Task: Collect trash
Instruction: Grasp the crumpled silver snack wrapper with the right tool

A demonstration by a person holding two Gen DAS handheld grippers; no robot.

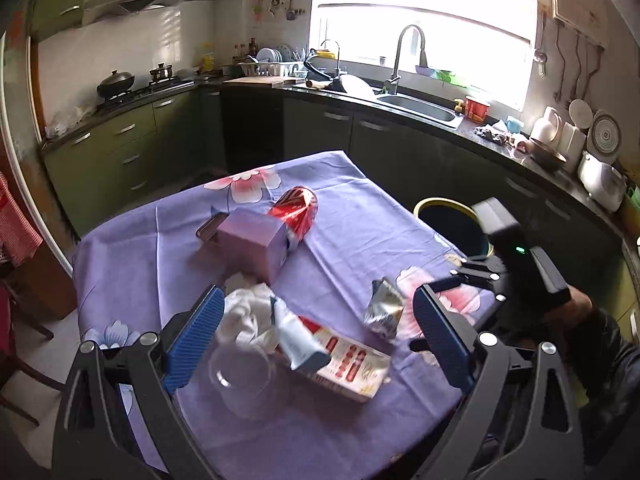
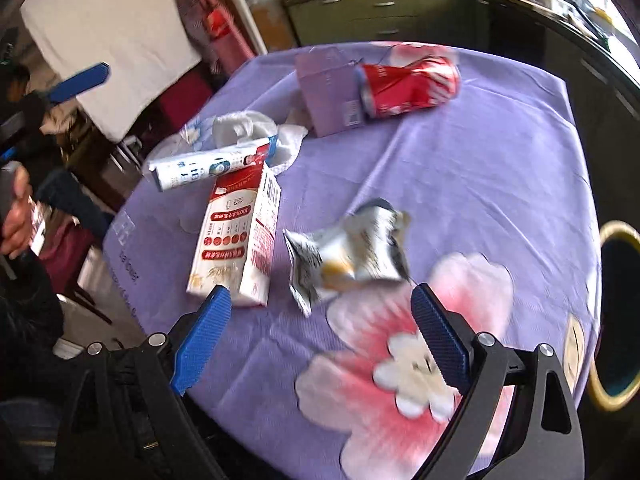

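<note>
Trash lies on a table under a purple flowered cloth (image 1: 360, 232). My left gripper (image 1: 316, 296) hangs open and empty above a white tissue wad (image 1: 248, 312), a clear plastic cup (image 1: 240, 372), a toothpaste tube (image 1: 300, 340) and a red-and-white carton (image 1: 348, 364). A crumpled foil wrapper (image 1: 384, 310) lies just inside its right finger. Farther off sit a purple box (image 1: 252, 244) and a dented red can (image 1: 296, 210). My right gripper (image 2: 320, 292) is open with nothing held, just short of the wrapper (image 2: 348, 252); the carton (image 2: 236, 236) is by its left finger.
A dark bin with a yellow rim (image 1: 452, 228) (image 2: 618, 312) stands on the floor beside the table's right edge. The right hand-held tool (image 1: 508, 256) hovers near it. Kitchen counters, a sink (image 1: 420, 108) and a stove line the walls. A person's hand (image 2: 16, 216) shows at the left.
</note>
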